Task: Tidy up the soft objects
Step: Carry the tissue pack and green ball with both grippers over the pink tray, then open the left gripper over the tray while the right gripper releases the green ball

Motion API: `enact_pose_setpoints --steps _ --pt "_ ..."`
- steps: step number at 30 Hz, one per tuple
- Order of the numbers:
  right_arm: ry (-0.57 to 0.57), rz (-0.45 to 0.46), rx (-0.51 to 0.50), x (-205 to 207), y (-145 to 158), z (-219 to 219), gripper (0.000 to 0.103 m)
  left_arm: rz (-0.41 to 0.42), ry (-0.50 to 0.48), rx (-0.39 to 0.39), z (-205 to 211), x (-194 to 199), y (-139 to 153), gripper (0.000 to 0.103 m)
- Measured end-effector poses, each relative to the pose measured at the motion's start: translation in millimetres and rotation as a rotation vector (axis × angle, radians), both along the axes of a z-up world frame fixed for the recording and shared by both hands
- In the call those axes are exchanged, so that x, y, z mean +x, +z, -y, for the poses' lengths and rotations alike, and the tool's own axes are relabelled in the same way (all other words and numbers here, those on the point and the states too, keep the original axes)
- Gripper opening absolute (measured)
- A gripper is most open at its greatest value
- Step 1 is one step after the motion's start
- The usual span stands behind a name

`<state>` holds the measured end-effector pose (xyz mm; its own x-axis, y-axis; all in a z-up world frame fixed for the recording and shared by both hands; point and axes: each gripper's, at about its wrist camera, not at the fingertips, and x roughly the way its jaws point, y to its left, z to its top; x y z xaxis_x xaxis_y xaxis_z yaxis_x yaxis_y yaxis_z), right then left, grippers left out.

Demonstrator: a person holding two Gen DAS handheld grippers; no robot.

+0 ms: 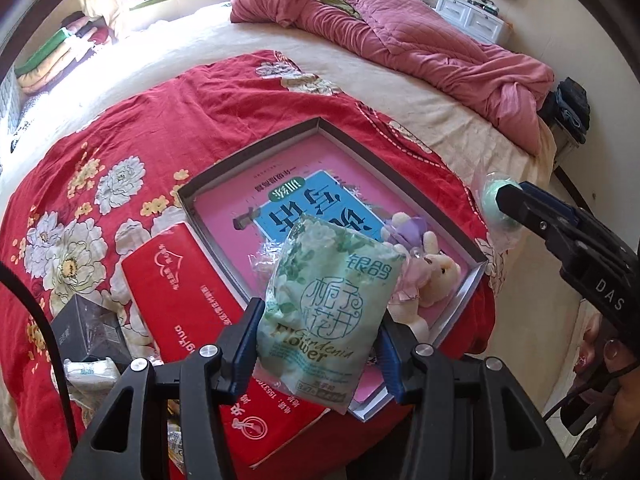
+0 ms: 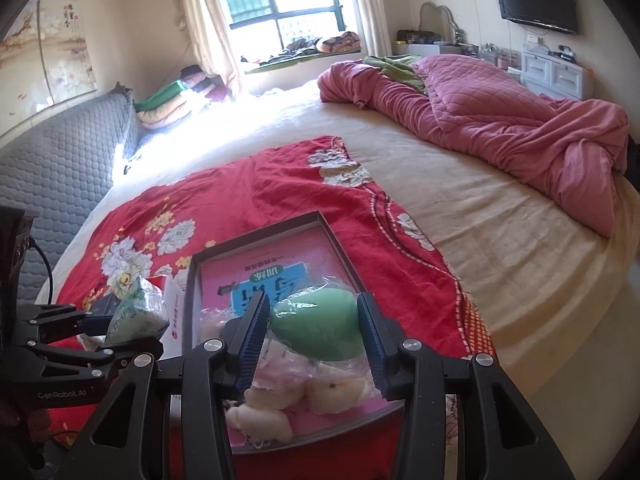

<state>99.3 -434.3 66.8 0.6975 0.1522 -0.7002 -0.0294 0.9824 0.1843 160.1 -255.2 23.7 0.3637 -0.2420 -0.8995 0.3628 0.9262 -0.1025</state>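
Note:
My left gripper [image 1: 318, 344] is shut on a green tissue pack [image 1: 332, 304] printed with white flowers, held above the near corner of a shallow grey box [image 1: 248, 148]. Inside the box lie a pink book with a blue panel [image 1: 304, 204] and a plush bunny [image 1: 432, 276]. My right gripper [image 2: 314, 320] is shut on a green egg-shaped soft toy [image 2: 320, 326] in clear wrap, over the same box [image 2: 256, 236]. In the left wrist view the right gripper [image 1: 500, 204] comes in from the right with the wrapped green toy [image 1: 490, 196]. In the right wrist view the left gripper's tissue pack [image 2: 138, 312] shows at the left.
The box rests on a red floral cloth [image 1: 120, 132] spread over a cream bed [image 1: 224, 40]. A red carton [image 1: 180, 292] lies left of the box, with a dark small box [image 1: 88, 332] nearer. A pink quilt [image 2: 500, 112] is heaped at the far right. A grey sofa [image 2: 60, 152] stands left.

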Motion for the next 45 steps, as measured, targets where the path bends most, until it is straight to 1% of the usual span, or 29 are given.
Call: enact_pose_setpoints --steps 4,8,13,18,26,32,37,45 --pt "-0.006 -0.017 -0.008 -3 -11 6 0.047 -0.037 -0.015 0.020 10 1 -16 0.052" --pt "-0.006 -0.046 -0.007 -2 -24 6 0.047 -0.051 -0.024 0.047 15 1 -25 0.052" --pt "0.005 -0.065 -0.026 2 -34 4 0.047 -0.066 -0.025 0.062 18 4 -33 0.052" --pt "0.013 -0.080 -0.049 4 -44 2 0.047 -0.082 -0.036 0.073 22 5 -39 0.052" --pt "0.009 -0.093 -0.066 6 -56 0 0.047 -0.100 -0.065 0.063 28 1 -45 0.052" --pt "0.002 -0.093 -0.075 7 -61 -2 0.047 -0.096 -0.083 0.073 34 -2 -47 0.052" --pt "-0.010 -0.072 -0.077 9 -60 -1 0.047 -0.098 -0.087 0.076 36 -1 -47 0.052" --pt "0.009 -0.090 -0.084 13 -69 -7 0.047 -0.111 -0.090 0.079 37 1 -51 0.052"
